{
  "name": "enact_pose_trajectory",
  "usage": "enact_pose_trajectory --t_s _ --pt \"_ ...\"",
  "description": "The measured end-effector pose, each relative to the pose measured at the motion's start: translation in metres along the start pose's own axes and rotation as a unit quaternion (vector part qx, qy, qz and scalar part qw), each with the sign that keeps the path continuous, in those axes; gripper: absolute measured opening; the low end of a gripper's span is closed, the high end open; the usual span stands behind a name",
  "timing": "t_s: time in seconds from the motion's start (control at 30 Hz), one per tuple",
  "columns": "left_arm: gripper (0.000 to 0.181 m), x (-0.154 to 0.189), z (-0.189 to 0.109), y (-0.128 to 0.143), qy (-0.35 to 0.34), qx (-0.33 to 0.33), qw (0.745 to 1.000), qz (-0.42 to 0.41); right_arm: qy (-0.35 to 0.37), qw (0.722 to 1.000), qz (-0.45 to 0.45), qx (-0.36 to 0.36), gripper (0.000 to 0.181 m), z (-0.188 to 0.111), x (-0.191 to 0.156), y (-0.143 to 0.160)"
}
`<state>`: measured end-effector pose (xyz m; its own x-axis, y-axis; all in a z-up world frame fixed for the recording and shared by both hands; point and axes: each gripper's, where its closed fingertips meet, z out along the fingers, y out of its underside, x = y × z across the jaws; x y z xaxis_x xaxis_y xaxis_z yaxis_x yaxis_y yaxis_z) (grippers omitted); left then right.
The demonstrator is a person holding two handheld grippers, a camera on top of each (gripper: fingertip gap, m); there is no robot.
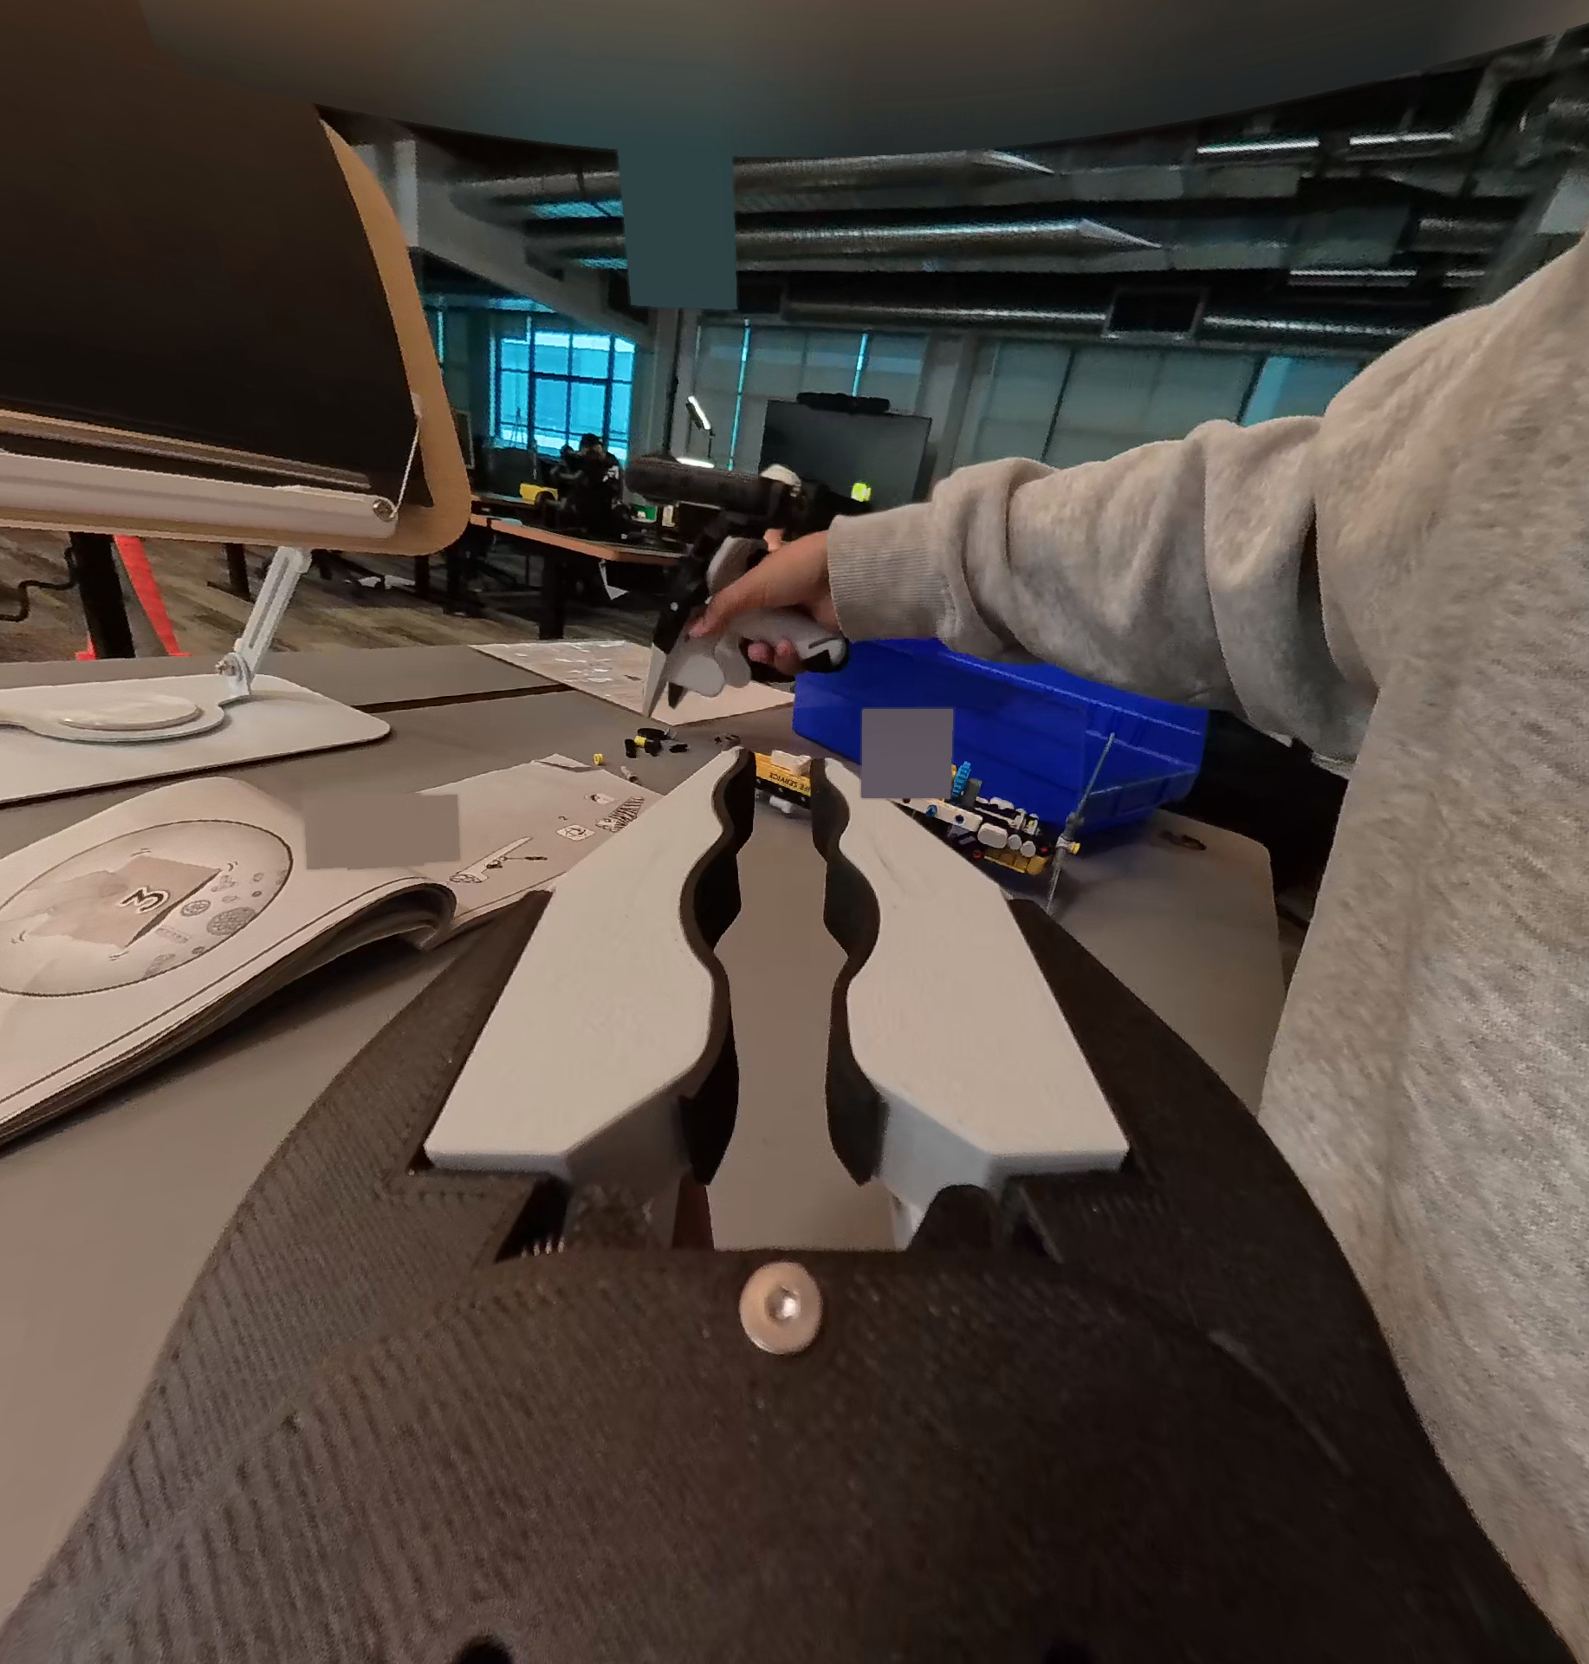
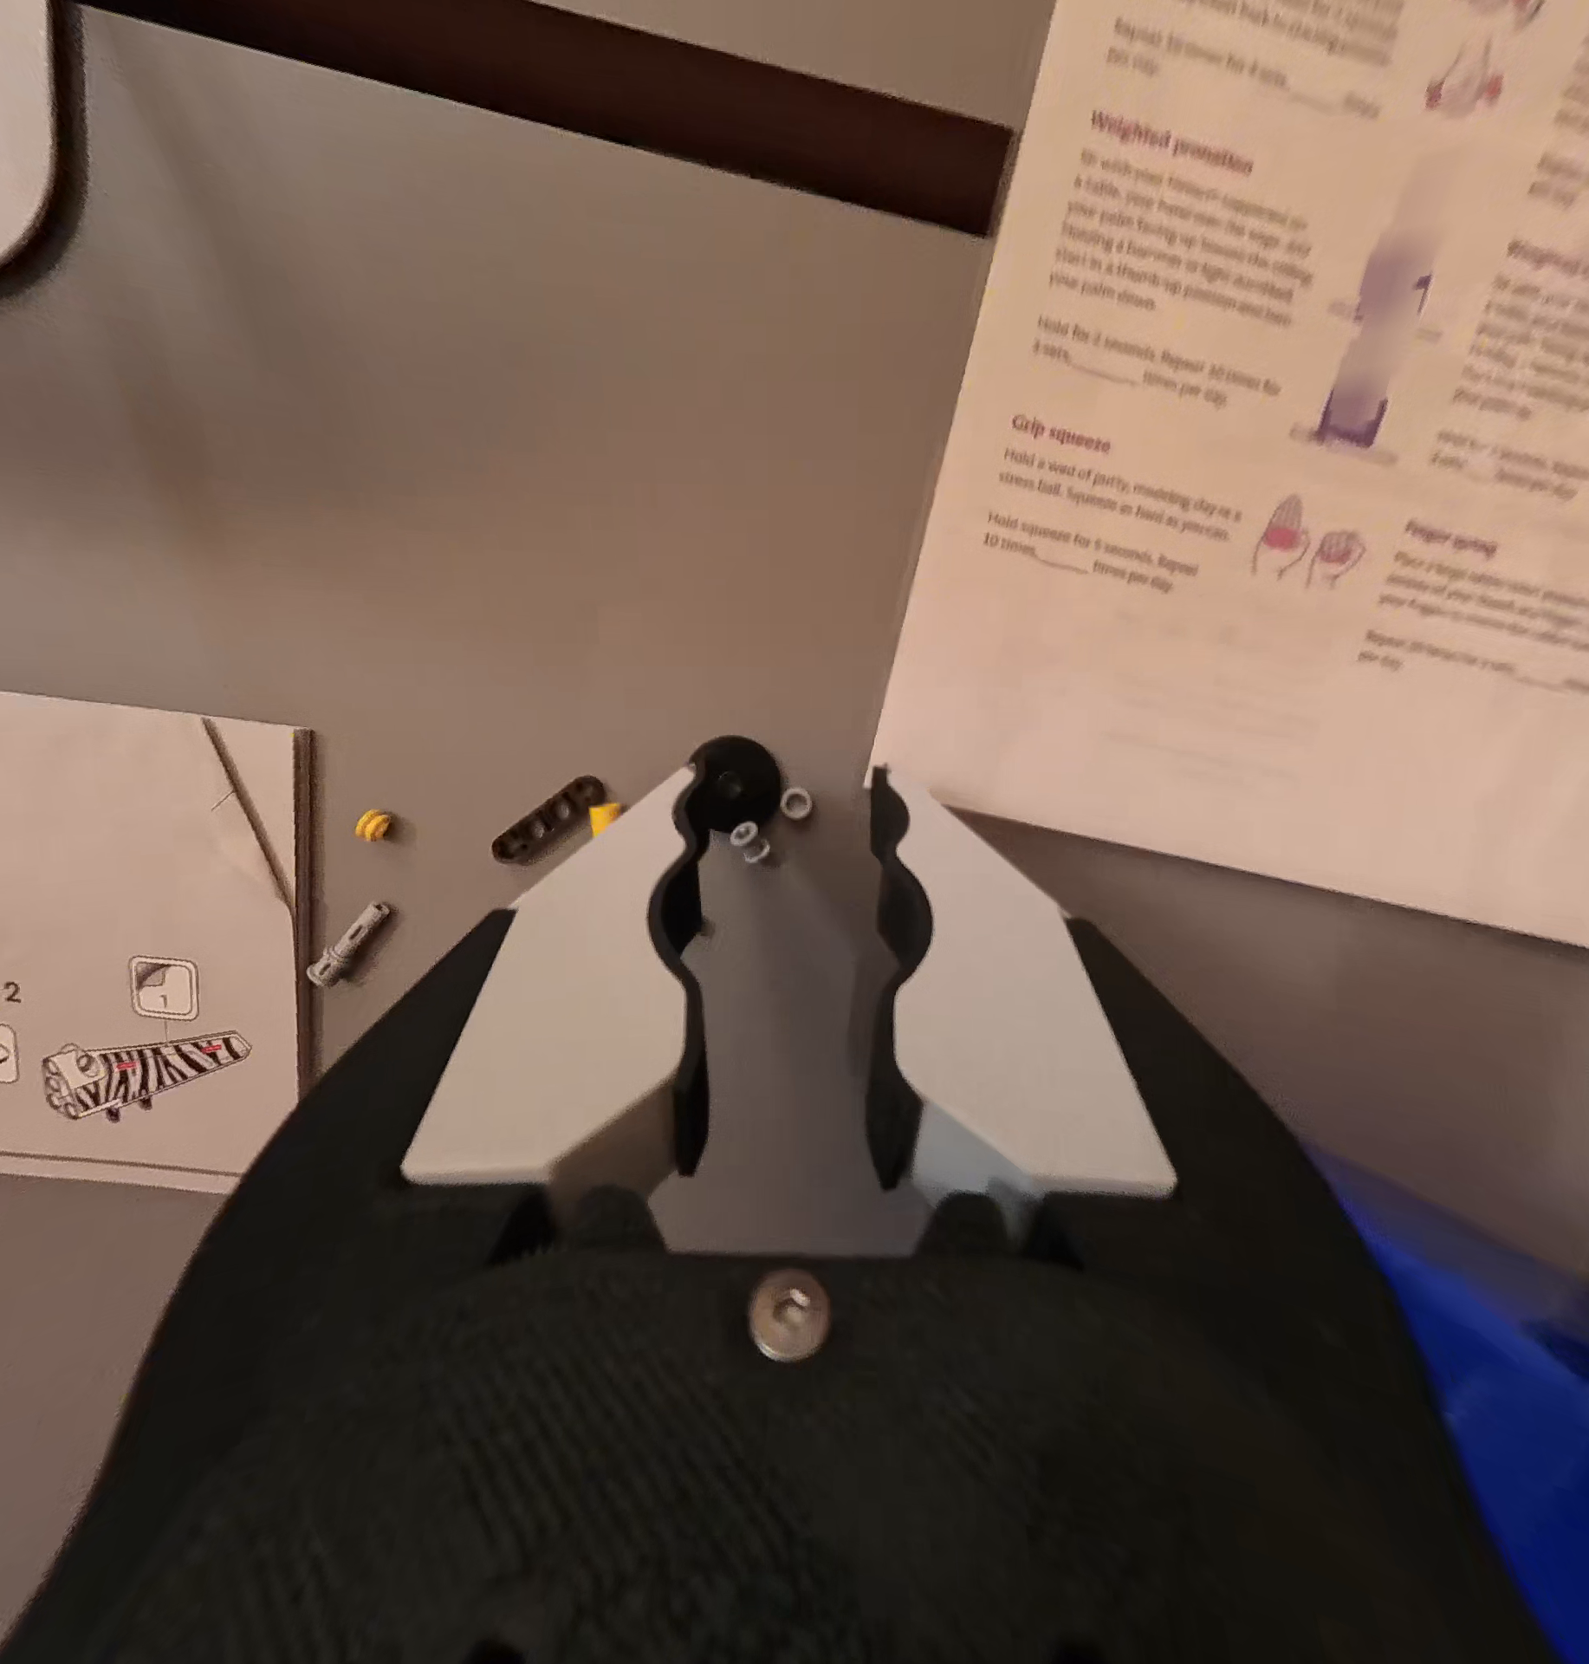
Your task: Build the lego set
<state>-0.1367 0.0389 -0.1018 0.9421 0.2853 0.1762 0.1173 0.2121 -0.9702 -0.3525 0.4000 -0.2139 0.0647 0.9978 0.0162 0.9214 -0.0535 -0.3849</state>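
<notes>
Grey bench (image 2: 413, 450) fills the right wrist view, with small lego pieces scattered by the right gripper (image 2: 784, 783). Its fingers are spread wide and hold nothing. A black round piece (image 2: 732, 765) sits just at the left fingertip, two tiny grey rings (image 2: 795, 803) lie between the tips, and a black holed beam (image 2: 548, 818), a yellow bush (image 2: 375, 826) and a grey pin (image 2: 350, 944) lie left of the fingers. A printed sheet (image 2: 1268, 405) lies to the right. The left gripper (image 1: 780, 765) hovers parted and empty; beyond its tips sits the partly built yellow lego model (image 1: 998, 828) beside a blue bin (image 1: 1043, 729), with an open instruction booklet (image 1: 188, 927) to the left.
</notes>
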Motion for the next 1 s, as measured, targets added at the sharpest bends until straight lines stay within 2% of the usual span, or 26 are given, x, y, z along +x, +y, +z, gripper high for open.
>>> enact_pose_trajectory --t_s 0.33,0.7,0.8,0.9,1.0 --pt "0.011 0.0 0.002 0.002 0.001 -0.007 1.0 0.01 -0.045 0.999 0.024 -0.017 0.028 0.012 -0.02 0.009" --pt "0.01 0.0 0.001 0.002 0.003 -0.007 1.0 0.01 -0.112 0.993 -0.032 -0.027 0.019 0.002 -0.089 0.027" --pt "0.011 0.0 0.001 0.002 0.003 -0.007 1.0 0.011 -0.083 0.995 -0.052 0.0 0.015 -0.003 -0.083 0.015" --pt "0.01 0.001 0.0 0.002 0.003 -0.007 1.0 0.011 -0.057 0.997 -0.035 0.029 0.015 -0.007 -0.065 -0.003" --pt "0.011 0.001 0.0 0.002 0.004 -0.008 1.0 0.01 -0.035 0.999 -0.021 0.02 0.017 0.003 -0.047 -0.006"
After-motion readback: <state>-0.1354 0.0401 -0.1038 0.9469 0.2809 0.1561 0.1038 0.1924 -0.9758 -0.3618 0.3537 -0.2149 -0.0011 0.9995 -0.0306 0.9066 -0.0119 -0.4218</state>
